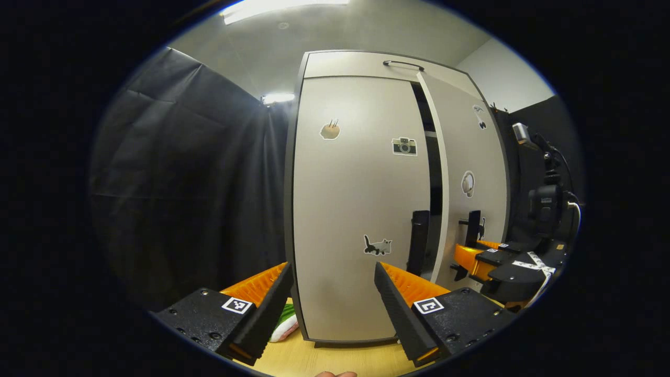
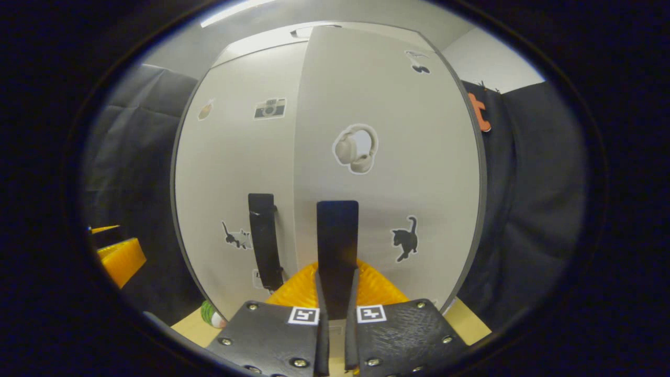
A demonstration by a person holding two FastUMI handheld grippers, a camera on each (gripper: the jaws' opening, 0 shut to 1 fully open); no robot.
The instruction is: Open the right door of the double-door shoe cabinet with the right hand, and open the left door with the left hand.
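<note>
Right door coming ajar, left door shut.

In the left gripper view I am holding my left gripper wide apart, gripping nothing, facing the cabinet that is standing on the wooden surface. The left door is sitting flush, its handle just beyond my right-side finger, while the right door is standing slightly ajar with a dark gap showing between the two. The right gripper is sitting at that door's handle. In the right gripper view I am seeing the right gripper closed narrow around the right handle, both fingers pressing its sides. The right door is angling out past the left door, whose handle is hanging untouched beside it.
</note>
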